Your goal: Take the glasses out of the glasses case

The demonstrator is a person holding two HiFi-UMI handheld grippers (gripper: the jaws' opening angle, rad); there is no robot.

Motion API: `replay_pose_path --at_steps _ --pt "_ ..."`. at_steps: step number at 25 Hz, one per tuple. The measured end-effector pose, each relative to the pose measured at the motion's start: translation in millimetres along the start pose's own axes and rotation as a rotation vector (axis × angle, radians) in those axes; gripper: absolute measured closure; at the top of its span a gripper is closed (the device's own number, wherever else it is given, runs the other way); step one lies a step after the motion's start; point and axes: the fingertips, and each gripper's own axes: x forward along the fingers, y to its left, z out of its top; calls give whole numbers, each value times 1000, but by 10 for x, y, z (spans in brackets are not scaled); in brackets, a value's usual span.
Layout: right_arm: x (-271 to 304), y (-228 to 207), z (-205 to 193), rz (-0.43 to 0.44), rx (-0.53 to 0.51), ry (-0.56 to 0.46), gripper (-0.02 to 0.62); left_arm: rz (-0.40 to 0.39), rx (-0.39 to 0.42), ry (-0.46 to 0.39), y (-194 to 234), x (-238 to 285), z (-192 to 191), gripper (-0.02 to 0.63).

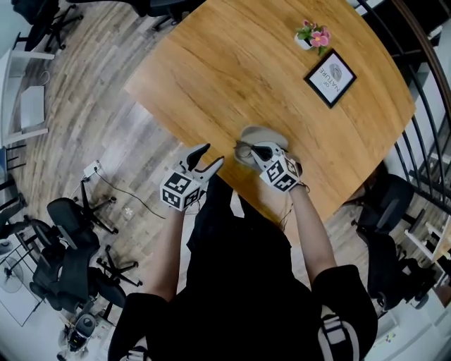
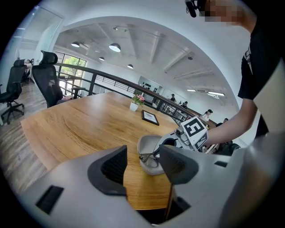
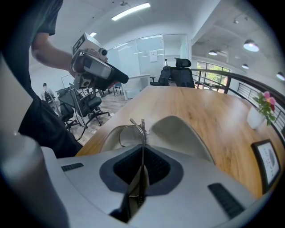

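Pretty clearly an office, the open-plan kind. Black swivel chairs (image 1: 70,240) on castor bases are scattered over a grey wood-look plank floor (image 1: 91,127), and a high-backed chair with a headrest (image 3: 182,71) stands beyond the big wooden meeting table (image 1: 232,77). Near the table's far edge sit a framed sign (image 1: 330,77) and a small pot of pink flowers (image 1: 312,37), typical reception-style decor. A dark metal railing (image 2: 102,82) runs behind the table. Further back there are glass partition walls (image 3: 147,55), round ceiling lamps (image 2: 115,46), a strip light (image 3: 131,11) and a few people (image 2: 207,114), too small to make out.
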Motion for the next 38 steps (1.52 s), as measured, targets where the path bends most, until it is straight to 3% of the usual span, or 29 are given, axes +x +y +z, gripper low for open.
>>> replay_pose_path --at_steps 38 --pt "-1062 -35 342 -188 -79 -155 572 47 164 -144 -789 -341 474 370"
